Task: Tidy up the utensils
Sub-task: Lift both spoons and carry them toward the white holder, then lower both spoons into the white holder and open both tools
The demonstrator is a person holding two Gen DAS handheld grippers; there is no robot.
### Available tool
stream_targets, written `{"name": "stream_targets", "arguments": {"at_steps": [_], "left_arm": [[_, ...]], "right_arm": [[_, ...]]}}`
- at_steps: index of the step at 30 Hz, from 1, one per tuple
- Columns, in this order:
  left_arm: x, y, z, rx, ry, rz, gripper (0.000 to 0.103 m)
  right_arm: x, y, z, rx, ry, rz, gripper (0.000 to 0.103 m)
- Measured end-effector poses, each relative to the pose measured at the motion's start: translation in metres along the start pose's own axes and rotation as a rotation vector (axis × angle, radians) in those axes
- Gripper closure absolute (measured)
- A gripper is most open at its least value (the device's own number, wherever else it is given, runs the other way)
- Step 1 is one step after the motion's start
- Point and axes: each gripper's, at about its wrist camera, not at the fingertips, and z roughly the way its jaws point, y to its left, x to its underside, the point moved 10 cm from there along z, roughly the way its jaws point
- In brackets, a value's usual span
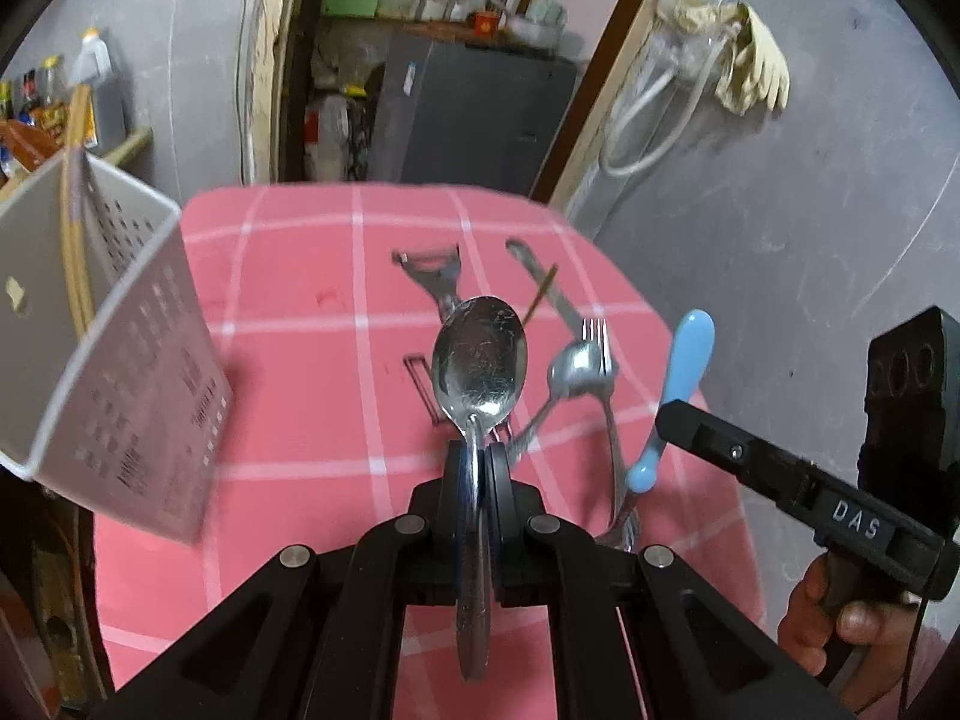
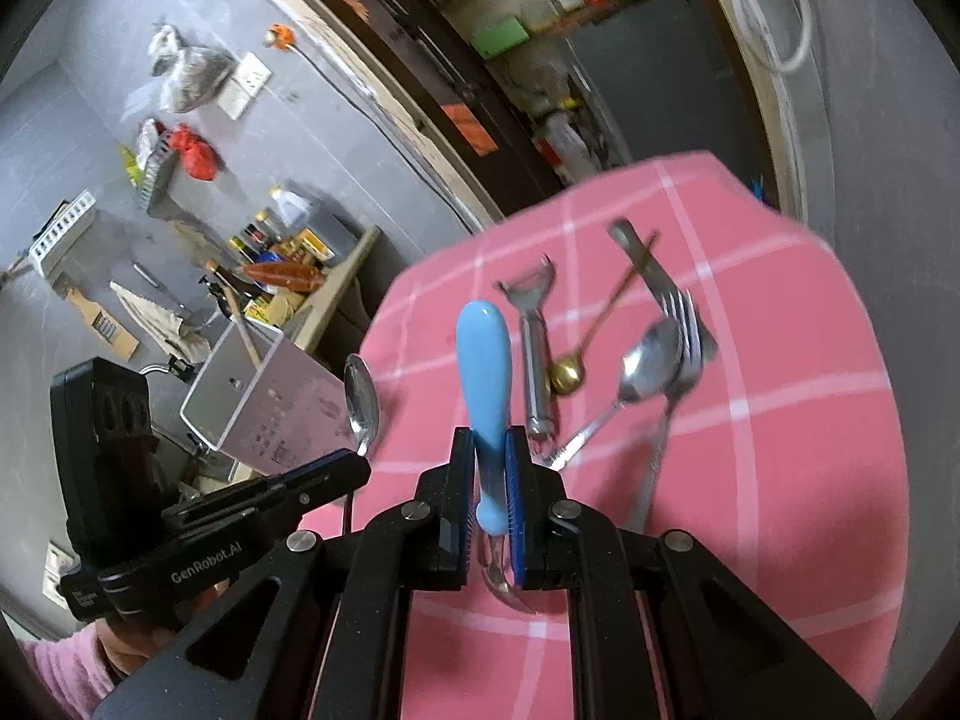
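Utensils are split between your two claws and the pink checked tablecloth [image 1: 288, 312]. Your left claw [image 1: 478, 468] is closed tight on the handle of a big steel spoon [image 1: 479, 354]; the spoon's long axis runs straight forward along the fingers, bowl out ahead of the fingertips with its hollow facing the camera, and the handle end pokes back between the arms toward you. Your right claw [image 2: 489, 480] is pinched on the narrow neck of a blue-handled utensil [image 2: 483, 360]; the fat blue handle points forward and up past the fingertips, while its metal end hangs back below the pads, too hidden to tell what kind of tool it is.

Ahead and right of your left claw, on the cloth, a smaller spoon [image 1: 570, 369] lies tilted with its bowl resting against the tines of a fork [image 1: 600, 348], whose handle runs back toward you. Beyond the big spoon's bowl lies a peeler [image 1: 435, 270], blade end away from you. In the right wrist view a thin gold spoon [image 2: 567, 375] lies beside the peeler, its stem angled away to the right.

To the left of your left claw stands a white perforated holder [image 1: 138, 372], tilted in the view, with a wooden stick [image 1: 75, 222] inside.
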Motion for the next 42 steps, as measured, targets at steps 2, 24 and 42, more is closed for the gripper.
{"name": "stream_targets", "arguments": {"at_steps": [2, 24, 42], "left_arm": [[-0.006, 0.0, -0.005, 0.004, -0.018, -0.004, 0.097], [-0.044, 0.021, -0.066, 0.035, -0.185, -0.046, 0.097], [-0.122, 0.096, -0.162, -0.066, -0.456, -0.094, 0.097]], "right_arm": [[-0.006, 0.008, -0.005, 0.004, -0.022, -0.02, 0.094], [-0.039, 0.071, -0.042, 0.005, -0.149, -0.101, 0.096], [-0.091, 0.203, -0.034, -0.155, -0.195, -0.28, 0.096]]}}
